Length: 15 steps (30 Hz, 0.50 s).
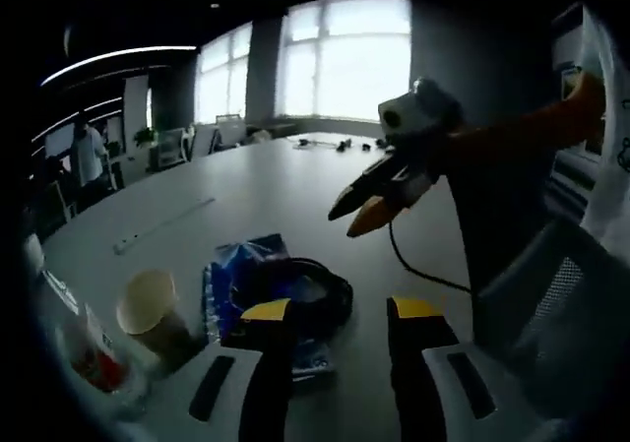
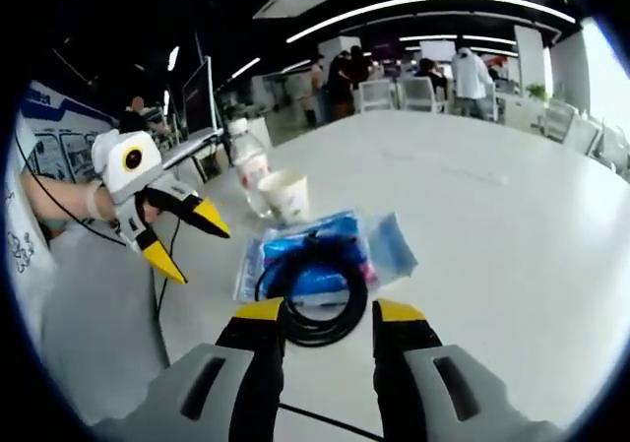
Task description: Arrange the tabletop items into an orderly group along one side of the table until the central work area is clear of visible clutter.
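Clutter sits low centre: coiled cable (image 2: 313, 299) on blue packets (image 2: 325, 250), paper cup (image 2: 285, 196) and bottle (image 2: 246, 166) behind, near the bench (image 2: 492, 225) edge. Left tool (image 1: 340, 314) and right tool (image 2: 327, 316) are parted, holding nothing, probably poised to gather it.

The left black, yellow-tipped two-jaw tool (image 1: 340, 314) rises from the bottom of the left gripper view, its jaws parted with a clear gap between them. The right tool (image 2: 328, 314), of the same black and yellow make, also stands with jaws apart. Each tool also shows in the other's view, held in mid-air by a forearm (image 2: 59, 198), jaws spread.
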### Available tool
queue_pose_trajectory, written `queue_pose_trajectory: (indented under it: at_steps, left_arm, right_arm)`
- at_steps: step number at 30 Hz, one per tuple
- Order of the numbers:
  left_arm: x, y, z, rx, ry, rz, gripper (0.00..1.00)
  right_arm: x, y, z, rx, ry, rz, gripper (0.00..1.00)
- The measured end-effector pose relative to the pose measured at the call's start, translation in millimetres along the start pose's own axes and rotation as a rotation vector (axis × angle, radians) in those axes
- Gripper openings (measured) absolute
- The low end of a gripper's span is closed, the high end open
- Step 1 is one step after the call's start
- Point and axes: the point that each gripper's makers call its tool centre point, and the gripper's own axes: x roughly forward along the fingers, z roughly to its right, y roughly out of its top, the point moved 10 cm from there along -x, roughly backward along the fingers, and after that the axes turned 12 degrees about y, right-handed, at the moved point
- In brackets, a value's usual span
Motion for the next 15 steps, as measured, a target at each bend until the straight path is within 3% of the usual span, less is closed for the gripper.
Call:
queue_pose_trajectory:
  at_steps: [6, 15]
  left_arm:
    - [14.6, 0.7, 1.2, 0.093, -0.005, -0.037, 0.32]
    - [34.0, -1.8, -6.6, 0.108, 0.014, -0.052, 0.27]
  right_arm:
    - [14.2, 2.1, 8.2, 0.027, 0.01, -0.032, 0.31]
    - [29.3, -5.9, 22.5, 0.071, -0.002, -0.078, 0.27]
